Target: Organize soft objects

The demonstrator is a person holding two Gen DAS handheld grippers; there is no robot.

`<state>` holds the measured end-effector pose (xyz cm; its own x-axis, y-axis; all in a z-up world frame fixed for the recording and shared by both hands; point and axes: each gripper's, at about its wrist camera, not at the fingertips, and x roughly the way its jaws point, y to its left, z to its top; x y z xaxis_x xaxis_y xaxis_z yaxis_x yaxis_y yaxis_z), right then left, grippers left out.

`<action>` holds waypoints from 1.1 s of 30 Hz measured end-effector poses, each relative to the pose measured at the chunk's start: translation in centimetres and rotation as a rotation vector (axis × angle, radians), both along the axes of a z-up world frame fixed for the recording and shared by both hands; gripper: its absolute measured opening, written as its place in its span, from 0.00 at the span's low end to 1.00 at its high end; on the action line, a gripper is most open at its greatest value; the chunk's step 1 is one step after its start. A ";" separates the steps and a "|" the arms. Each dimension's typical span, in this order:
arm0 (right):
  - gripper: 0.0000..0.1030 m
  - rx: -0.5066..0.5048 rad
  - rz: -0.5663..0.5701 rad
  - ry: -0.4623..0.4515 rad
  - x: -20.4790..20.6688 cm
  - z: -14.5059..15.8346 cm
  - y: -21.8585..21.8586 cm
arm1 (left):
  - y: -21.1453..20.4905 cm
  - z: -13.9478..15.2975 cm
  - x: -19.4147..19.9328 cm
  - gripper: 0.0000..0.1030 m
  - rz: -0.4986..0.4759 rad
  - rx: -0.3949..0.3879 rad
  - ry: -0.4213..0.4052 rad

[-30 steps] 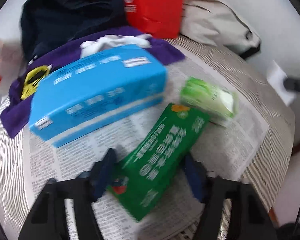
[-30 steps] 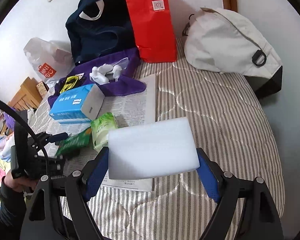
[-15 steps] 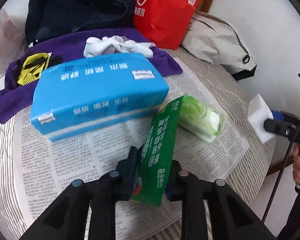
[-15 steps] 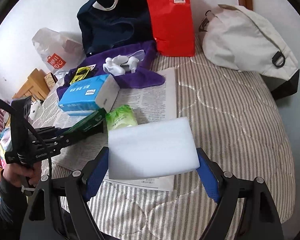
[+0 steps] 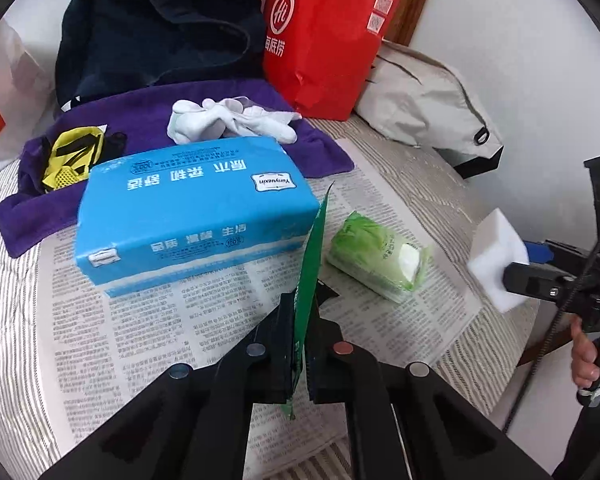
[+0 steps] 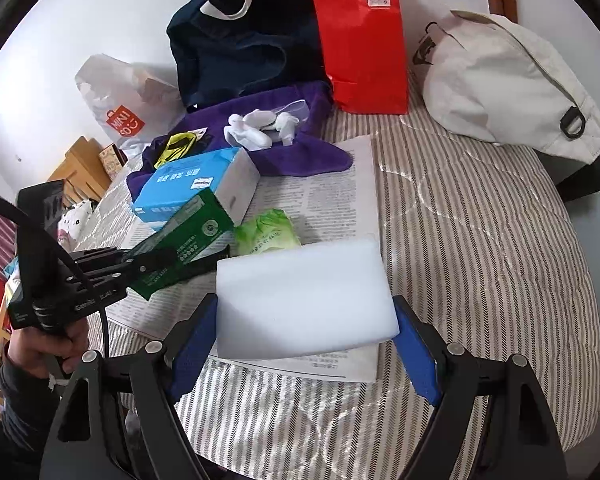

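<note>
Green flat packet [image 5: 309,280], left wrist view: pinched edge-on in the left gripper [image 5: 303,322], jaws closed tight on it, so its face is unreadable here and its lower end is hidden behind the fingers. Blue tissue pack [image 5: 196,216] lies just beyond on the newspaper [image 5: 140,328]; light green pack [image 5: 378,258] lies to its right, apart from both. Purple towel [image 5: 172,108] behind, bearing white gloves [image 5: 228,122] and a yellow item [image 5: 74,156], hard to identify. Navy bag [image 5: 152,28], red bag [image 5: 324,36] and beige bag [image 5: 424,108] are cut off at the top or side. White sponge [image 5: 498,258] enters at right, partly masked by the right gripper.

Right wrist view: right gripper [image 6: 306,332] holds the sponge [image 6: 304,300] between wide-set blue pads, blocking part of the newspaper's near edge. Left gripper [image 6: 188,258] shows the packet [image 6: 184,240] lifted, overlapping the tissue pack [image 6: 188,182]. Striped bedding [image 6: 480,248] lies open and bare to the right.
</note>
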<state>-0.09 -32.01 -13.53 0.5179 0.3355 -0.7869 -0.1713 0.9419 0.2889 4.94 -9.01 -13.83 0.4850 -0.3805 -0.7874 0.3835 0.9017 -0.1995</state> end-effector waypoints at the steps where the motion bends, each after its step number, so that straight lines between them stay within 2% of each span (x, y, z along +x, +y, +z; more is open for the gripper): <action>1: 0.80 0.002 -0.002 0.000 0.0 0.1 0.0 | 0.1 0.3 -0.2 0.05 -0.001 -0.007 -0.007; 8: 0.80 0.014 0.006 -0.014 -0.1 0.8 0.9 | 0.5 1.8 -1.4 0.05 -0.001 -0.003 -0.035; 22: 0.80 0.005 0.046 -0.048 0.4 2.7 4.2 | 3.3 5.6 -3.1 0.05 0.076 -0.012 -0.117; 33: 0.80 -0.002 0.053 -0.076 2.2 4.4 6.5 | 6.7 8.0 -2.0 0.05 0.161 -0.025 -0.164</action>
<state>2.11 -25.46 -9.15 0.5576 0.3626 -0.7467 -0.2425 0.9315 0.2713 2.95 -2.28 -5.83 0.6620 -0.3064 -0.6840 0.2646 0.9494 -0.1692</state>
